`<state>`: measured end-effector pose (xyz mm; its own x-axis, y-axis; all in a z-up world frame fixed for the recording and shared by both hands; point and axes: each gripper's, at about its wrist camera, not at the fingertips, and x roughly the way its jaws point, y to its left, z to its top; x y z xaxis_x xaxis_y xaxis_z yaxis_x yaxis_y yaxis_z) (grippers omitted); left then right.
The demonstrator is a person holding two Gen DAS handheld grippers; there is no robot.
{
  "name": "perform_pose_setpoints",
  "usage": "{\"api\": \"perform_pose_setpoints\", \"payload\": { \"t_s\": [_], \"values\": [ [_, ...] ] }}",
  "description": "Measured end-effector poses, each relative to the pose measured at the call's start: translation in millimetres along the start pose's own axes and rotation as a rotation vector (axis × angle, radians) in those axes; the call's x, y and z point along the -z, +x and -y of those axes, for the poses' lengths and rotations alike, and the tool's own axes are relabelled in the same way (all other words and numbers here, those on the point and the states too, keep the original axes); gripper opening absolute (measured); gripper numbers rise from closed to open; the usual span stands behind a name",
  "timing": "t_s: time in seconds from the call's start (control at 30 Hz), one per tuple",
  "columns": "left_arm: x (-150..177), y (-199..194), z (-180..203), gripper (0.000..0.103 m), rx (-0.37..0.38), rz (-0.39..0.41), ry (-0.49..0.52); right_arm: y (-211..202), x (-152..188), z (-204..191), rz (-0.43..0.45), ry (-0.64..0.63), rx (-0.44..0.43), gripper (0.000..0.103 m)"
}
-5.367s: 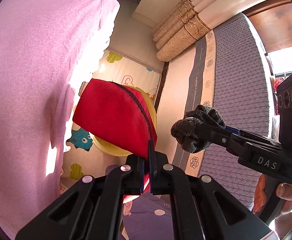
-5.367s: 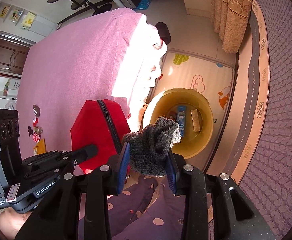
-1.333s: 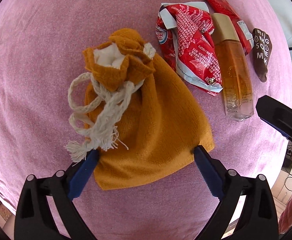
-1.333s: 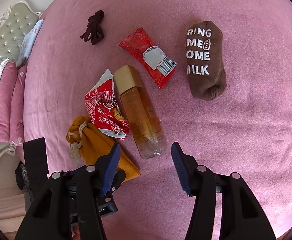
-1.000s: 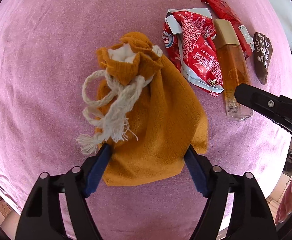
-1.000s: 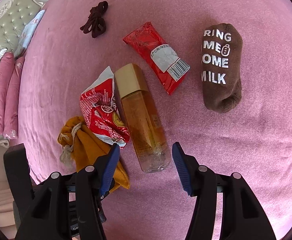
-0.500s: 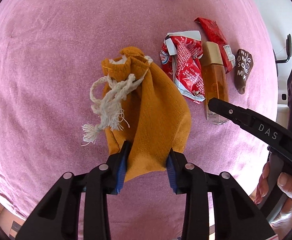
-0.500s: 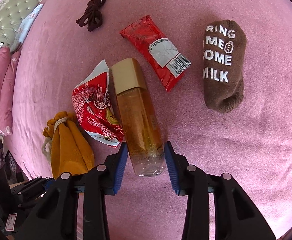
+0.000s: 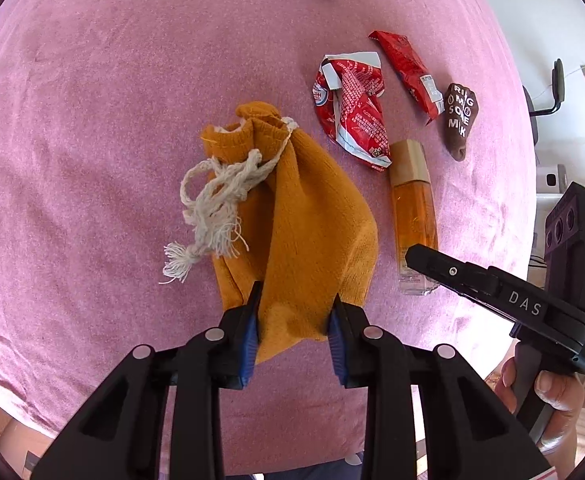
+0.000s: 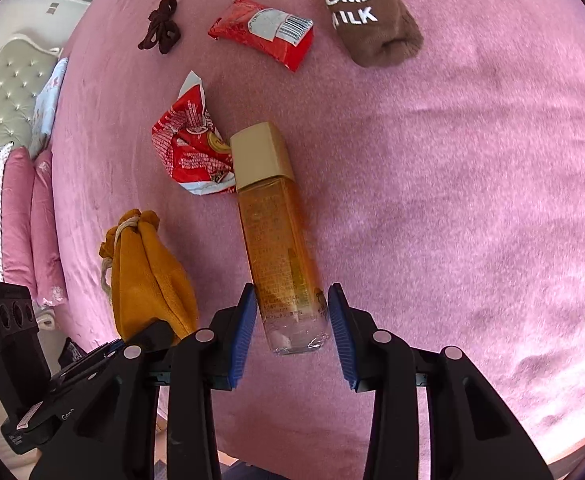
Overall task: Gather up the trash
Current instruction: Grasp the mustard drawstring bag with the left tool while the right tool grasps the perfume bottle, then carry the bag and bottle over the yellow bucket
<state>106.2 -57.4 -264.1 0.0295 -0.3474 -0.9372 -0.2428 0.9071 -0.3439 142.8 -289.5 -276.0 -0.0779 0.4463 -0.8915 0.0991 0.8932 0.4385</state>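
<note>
Both grippers are at the pick-up stage of the collection, working over a pink bedspread (image 10: 472,200) on which the items lie scattered. The left gripper (image 9: 294,330) has its two blue pads pressed into the near end of the mustard drawstring pouch (image 9: 304,216), the cloth bunched between them, so it is judged clenched on the pouch; whether the pouch has left the bedspread cannot be told. The right gripper (image 10: 292,334) straddles the clear base of the amber bottle (image 10: 278,248), which lies flat with its gold cap pointing away; the left pad touches or nearly touches the glass, while a narrow strip of pink shows between the bottle and the right pad, so the fingers are judged not yet fully clamped. Taking the amber bottle as landmark: the pouch lies just beside it on its left; the crumpled red-and-white wrapper (image 10: 190,152) lies against the left of its cap; the flat red packet (image 10: 262,30) lies beyond the cap, well apart; the brown sock (image 10: 368,12) printed with white lettering lies beyond and to the right; a dark knotted lace (image 10: 162,26) lies farthest, beyond and to the left. The next move, in my judgement, calls for the right fingers to finish closing squarely on the smooth bottle base before any lift, as glass gripped near one end may pivot or slip; both items may then be carried off together.
</note>
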Motion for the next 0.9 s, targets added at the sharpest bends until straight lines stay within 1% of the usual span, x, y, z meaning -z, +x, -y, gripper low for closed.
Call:
{"api": "perform_pose_setpoints", "payload": {
  "t_s": [0.07, 0.2, 0.37, 0.5, 0.57, 0.7, 0.9],
  "values": [
    [7, -5, -5, 0.03, 0.006, -0.005, 0.014, -3, 11, 4, -0.002, 0.03, -0.014, 0.036],
    [19, -12, -8, 0.03, 0.01, -0.016, 0.061, -12, 38, 10, 0.02, 0.086, -0.058, 0.034],
    [47, -13, 2, 0.03, 0.015, -0.037, 0.138, -24, 75, 19, 0.059, 0.149, -0.097, 0.033],
    [68, -16, 6, 0.03, 0.025, -0.072, 0.203, -29, 107, 28, 0.093, 0.216, -0.122, 0.033],
    [78, -17, 11, 0.03, 0.026, -0.083, 0.248, -30, 122, 28, 0.115, 0.258, -0.148, 0.032],
    [96, -15, 23, 0.03, 0.033, -0.115, 0.323, -40, 151, 35, 0.164, 0.307, -0.168, 0.031],
    [131, -7, 52, 0.03, 0.036, -0.161, 0.43, -57, 196, 58, 0.22, 0.388, -0.2, 0.031]
  ]
}}
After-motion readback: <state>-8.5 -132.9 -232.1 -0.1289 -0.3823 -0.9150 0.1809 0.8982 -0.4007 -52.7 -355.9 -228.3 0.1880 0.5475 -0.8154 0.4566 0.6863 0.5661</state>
